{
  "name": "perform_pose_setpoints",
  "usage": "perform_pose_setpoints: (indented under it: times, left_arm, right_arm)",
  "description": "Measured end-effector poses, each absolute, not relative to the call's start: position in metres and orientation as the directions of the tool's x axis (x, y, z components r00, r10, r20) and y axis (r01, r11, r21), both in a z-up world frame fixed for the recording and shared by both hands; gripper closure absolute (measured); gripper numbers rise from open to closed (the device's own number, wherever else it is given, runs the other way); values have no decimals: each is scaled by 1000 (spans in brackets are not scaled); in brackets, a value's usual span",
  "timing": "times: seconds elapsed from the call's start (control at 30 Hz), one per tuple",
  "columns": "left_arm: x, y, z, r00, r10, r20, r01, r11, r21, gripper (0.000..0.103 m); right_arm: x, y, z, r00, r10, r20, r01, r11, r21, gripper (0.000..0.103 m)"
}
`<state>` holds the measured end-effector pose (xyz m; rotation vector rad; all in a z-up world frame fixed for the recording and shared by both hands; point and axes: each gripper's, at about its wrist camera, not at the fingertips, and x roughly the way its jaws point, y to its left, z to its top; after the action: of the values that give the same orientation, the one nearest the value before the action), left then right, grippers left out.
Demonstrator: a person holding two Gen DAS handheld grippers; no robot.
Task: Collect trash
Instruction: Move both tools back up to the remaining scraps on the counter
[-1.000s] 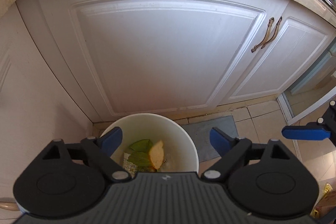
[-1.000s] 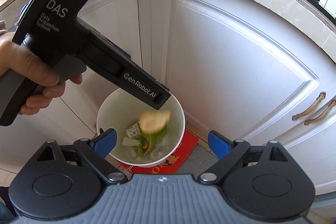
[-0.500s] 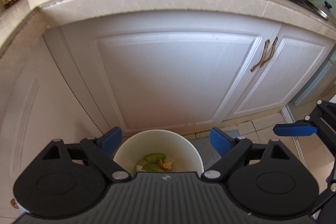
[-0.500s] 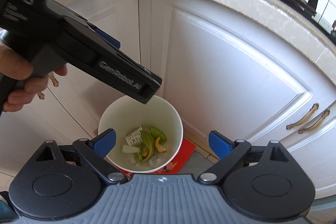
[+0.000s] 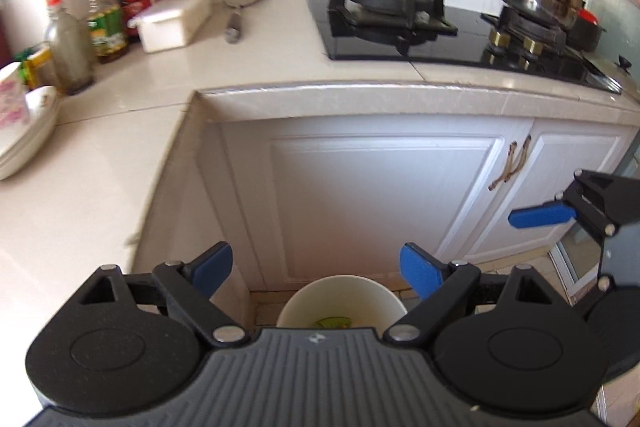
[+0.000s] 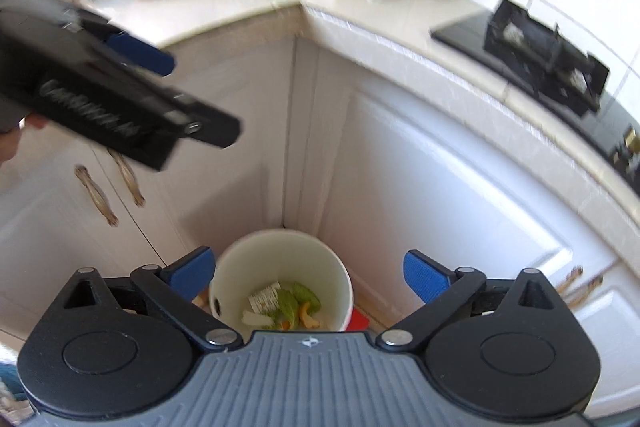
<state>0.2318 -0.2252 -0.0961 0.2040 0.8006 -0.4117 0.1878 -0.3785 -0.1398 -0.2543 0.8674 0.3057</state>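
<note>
Down in the white bin [image 6: 280, 267] on the floor lie limp leaf and peel scraps [image 6: 294, 303] (light, soft, best pinched mid-piece), while the left gripper [image 5: 316, 273] is spread empty and the right gripper [image 6: 308, 273], just widening, holds nothing.

Both views steeply downward — shared bin [image 5: 340, 301]

I see a pale L-shaped counter [image 5: 248, 67] carrying bottles [image 5: 104, 15] in the back corner, a white lidded box [image 5: 176, 17] beside them, stacked plates [image 5: 28, 131] at the left edge and a black gas hob [image 5: 440, 31]. On the floor [image 5: 516, 263] below stands a white bin [image 6: 280, 267].
</note>
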Motion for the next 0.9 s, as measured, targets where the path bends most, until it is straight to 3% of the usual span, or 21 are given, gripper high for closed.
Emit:
perform_pose_setpoints:
  times: [0.43,0.9]
  left_arm:
    - [194,-99,-62,717,-49,-695,170,980,105,12]
    - [209,47,-77,686,183,-704,-50,978,205,12]
  right_arm:
    - [229,-264,-86,611,372,-698,-597,796,-99,0]
    - [253,-171,-86,525,465,-713,-720,689,-81,0]
